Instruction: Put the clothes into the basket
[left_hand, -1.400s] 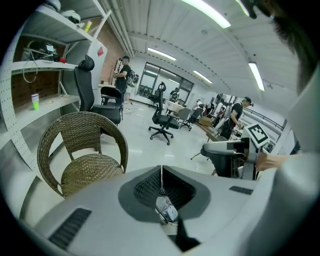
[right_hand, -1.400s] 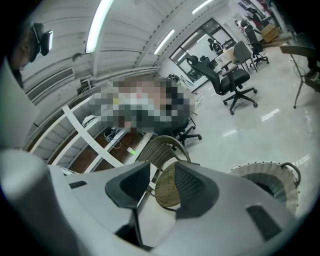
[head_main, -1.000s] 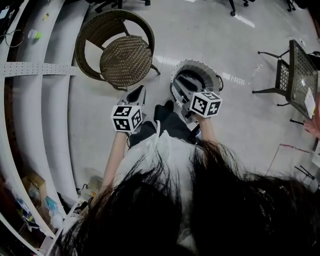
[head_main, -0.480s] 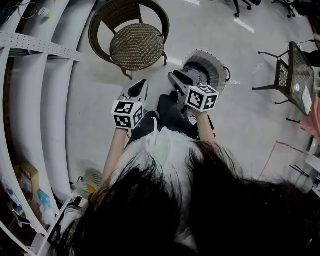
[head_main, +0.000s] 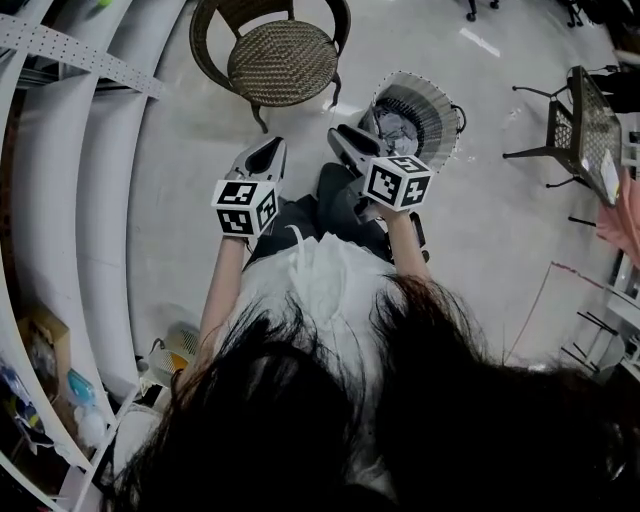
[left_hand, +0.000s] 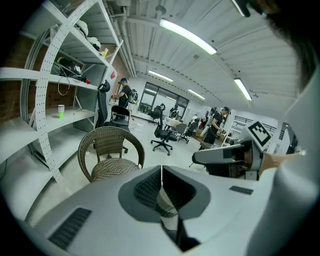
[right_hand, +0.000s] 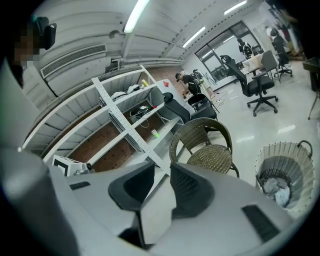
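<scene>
Over pale floor (head_main: 185, 190), head view, left gripper (head_main: 268, 156) and right gripper (head_main: 345, 141) side by side, basket (head_main: 441, 104) just beyond the right one, clothes (head_main: 402, 128) inside, left gripper view, jaws together, empty, right gripper view, jaws narrowly apart, just closing further, nothing between

Floor (head_main: 500, 230) under wicker chair (head_main: 283, 62), basket (head_main: 447, 125)

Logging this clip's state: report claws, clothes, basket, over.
Left claw shut, empty. Right claw apart, empty, just been closing. Clothes already in basket on the floor. Chair stands beside it, nothing blocking.
</scene>
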